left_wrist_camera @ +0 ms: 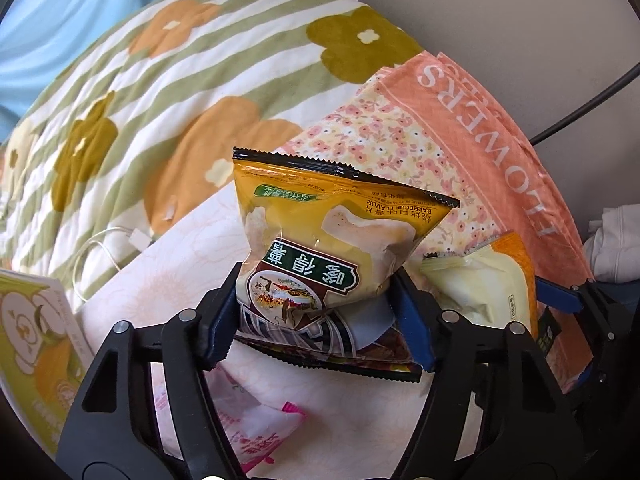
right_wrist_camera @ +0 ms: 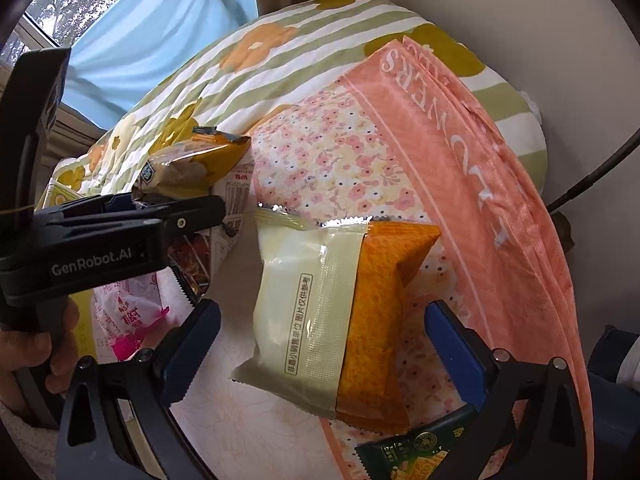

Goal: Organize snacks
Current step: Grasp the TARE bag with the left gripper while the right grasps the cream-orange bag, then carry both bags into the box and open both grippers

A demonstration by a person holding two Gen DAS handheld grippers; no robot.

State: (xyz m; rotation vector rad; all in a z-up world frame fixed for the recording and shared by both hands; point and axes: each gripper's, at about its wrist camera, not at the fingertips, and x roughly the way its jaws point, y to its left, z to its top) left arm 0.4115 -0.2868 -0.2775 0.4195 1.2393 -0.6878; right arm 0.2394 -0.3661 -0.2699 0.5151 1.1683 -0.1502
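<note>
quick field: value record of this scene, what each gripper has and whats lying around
left gripper: jaws closed on yellow barbecue chip bag
right gripper: jaws open, either side of cream-and-orange snack packet, not pressing it
under chip bag: dark snack packet
near edge: pink packet, green packet
surface: bed, floral quilt
beside: pink flowers bag

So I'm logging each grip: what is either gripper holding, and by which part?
Left gripper pinches the yellow chip bag by its lower end. Right gripper is open, straddling the cream-orange packet.
</note>
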